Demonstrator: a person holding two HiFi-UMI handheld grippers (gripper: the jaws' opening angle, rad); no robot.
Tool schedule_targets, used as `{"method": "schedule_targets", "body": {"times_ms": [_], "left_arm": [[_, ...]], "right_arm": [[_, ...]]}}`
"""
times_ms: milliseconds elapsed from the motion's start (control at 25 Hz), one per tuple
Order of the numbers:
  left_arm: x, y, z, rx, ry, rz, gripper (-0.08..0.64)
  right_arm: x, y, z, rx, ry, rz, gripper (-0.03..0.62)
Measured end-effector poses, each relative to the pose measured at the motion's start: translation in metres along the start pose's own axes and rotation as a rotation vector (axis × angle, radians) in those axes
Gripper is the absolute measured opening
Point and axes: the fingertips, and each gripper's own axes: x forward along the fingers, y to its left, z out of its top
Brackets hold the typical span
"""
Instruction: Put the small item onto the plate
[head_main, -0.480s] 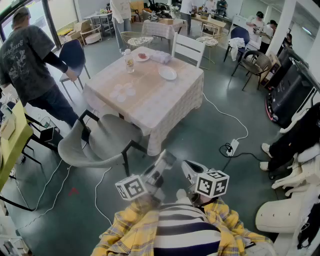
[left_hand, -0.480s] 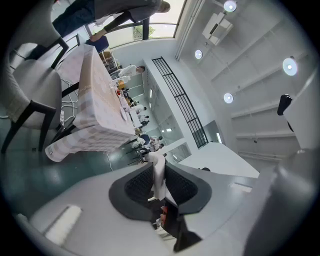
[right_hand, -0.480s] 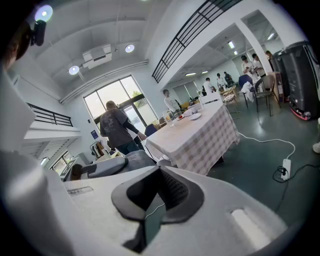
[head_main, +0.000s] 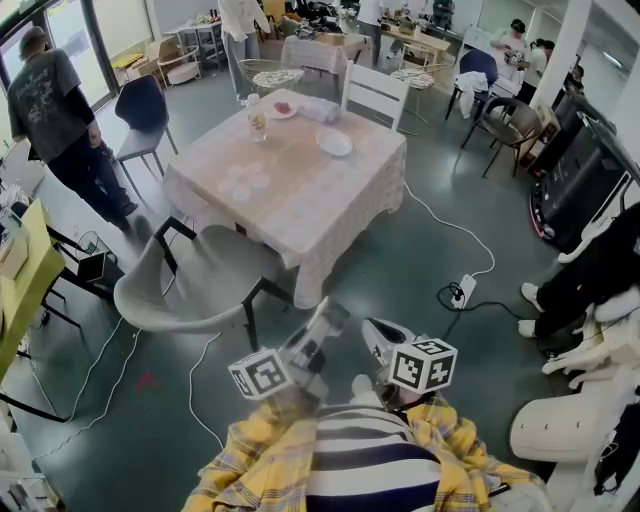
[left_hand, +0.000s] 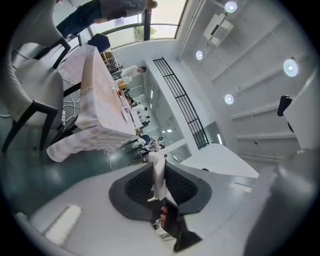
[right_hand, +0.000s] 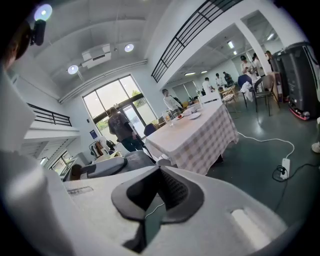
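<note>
Pale checked cloth covers the table at the far side of the head view, and the white plate lies near its far right corner, well apart from both grippers. The left gripper and right gripper sit near the person's chest and have not shifted. The bystander in the dark T-shirt has walked off to the far left, away from the grey chair.

In the left gripper view the pads are clamped on a small white item — soft-looking, perhaps folded paper.

In the right gripper view the jaws are pressed together with nothing between them.

The whole carry to the plate looks still to do — and the way now seems clearer.
</note>
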Motion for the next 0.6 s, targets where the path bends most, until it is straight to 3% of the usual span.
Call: {"method": "schedule_targets", "body": {"times_ms": [600], "left_arm": [[-0.026, 0.016, 0.012, -0.015, -0.005, 0.017, 0.066]], "right_arm": [[0.022, 0.015, -0.019, 0.011, 0.029, -0.021, 0.000]]}}
